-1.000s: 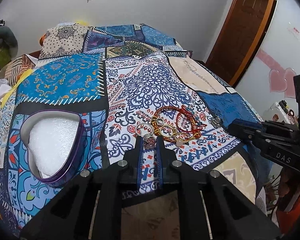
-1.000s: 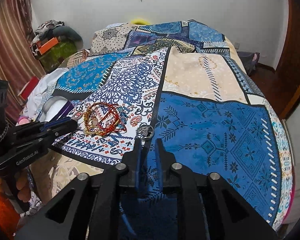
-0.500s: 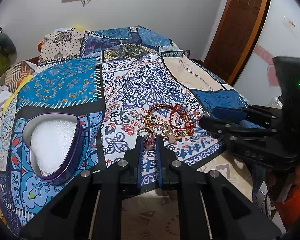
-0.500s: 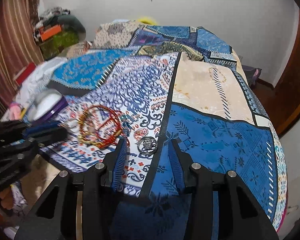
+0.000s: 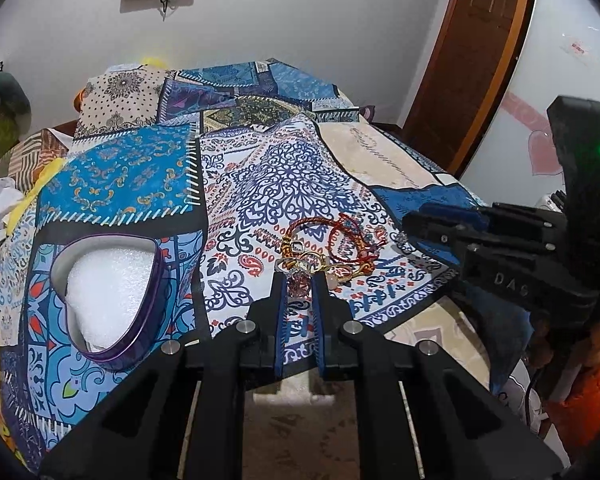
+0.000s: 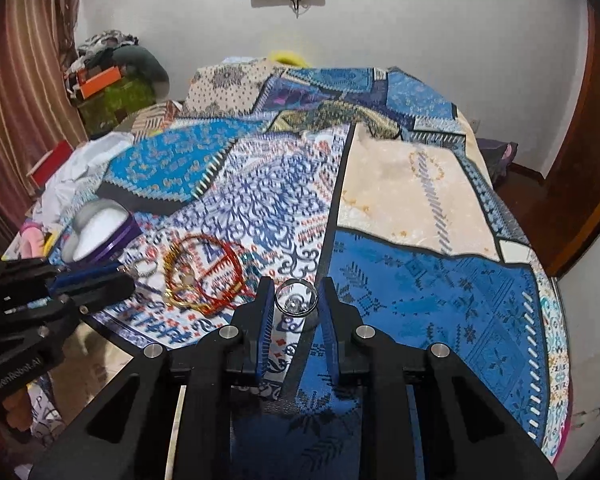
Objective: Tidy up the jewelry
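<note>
Jewelry pile (image 5: 328, 244) sits centre frame on patterned bedspread (image 5: 284, 184); silver ring (image 6: 296, 298) lies between your right gripper (image 6: 296, 300) fingers, spread, not pinching. Left gripper (image 5: 299, 284) narrowly parted around purple stone ring (image 5: 299, 280) (grip uncertain). Risk: thin band slips on soft cloth as you close. Heart-shaped box (image 5: 112, 292) waits lower left.

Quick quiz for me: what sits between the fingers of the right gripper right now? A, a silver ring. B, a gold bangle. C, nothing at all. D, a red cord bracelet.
A: in the right wrist view a silver ring stands between the two fingers of the right gripper, whose jaws are spread a little wider than the ring, while the red and gold bracelets lie off to its left on the bedspread.
</note>
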`<action>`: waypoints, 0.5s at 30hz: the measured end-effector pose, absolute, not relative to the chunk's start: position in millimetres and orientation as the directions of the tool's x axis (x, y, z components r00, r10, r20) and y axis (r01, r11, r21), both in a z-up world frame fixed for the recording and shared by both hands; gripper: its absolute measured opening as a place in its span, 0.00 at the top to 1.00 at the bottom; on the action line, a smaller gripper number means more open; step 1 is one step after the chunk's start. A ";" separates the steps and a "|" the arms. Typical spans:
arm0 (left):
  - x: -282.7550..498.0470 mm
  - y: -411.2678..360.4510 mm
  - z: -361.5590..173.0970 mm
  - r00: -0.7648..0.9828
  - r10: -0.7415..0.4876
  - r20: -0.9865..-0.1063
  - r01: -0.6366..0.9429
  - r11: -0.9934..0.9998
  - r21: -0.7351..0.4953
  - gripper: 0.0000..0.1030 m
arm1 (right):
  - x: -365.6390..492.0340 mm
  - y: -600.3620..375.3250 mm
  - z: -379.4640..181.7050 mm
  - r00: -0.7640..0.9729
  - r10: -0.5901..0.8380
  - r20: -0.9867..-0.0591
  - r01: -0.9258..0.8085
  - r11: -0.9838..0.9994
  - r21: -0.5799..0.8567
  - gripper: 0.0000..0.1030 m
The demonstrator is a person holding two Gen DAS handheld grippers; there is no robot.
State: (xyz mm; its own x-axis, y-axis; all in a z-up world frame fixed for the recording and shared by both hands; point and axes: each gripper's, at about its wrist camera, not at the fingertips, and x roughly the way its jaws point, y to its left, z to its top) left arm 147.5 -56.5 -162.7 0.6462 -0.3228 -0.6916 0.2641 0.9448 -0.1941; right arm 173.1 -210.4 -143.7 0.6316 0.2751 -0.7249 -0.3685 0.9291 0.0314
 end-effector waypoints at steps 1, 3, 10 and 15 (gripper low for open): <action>145.7 -55.9 -160.3 0.651 -0.321 -0.688 0.264 0.945 -0.191 0.90 | 171.6 -210.3 -139.5 0.638 0.280 -0.718 -0.370 0.928 0.033 0.81; 142.2 -54.0 -156.3 0.658 -0.320 -0.682 0.263 0.946 -0.190 0.90 | 169.9 -209.0 -133.8 0.645 0.291 -0.707 -0.376 0.926 0.039 0.81; 130.6 -43.0 -140.2 0.693 -0.300 -0.655 0.239 0.953 -0.185 0.90 | 161.9 -196.3 -113.5 0.666 0.335 -0.667 -0.402 0.914 0.057 0.81; 123.9 -25.0 -128.0 0.726 -0.280 -0.628 0.206 0.960 -0.190 0.91 | 155.5 -180.2 -97.2 0.676 0.377 -0.633 -0.435 0.898 0.070 0.81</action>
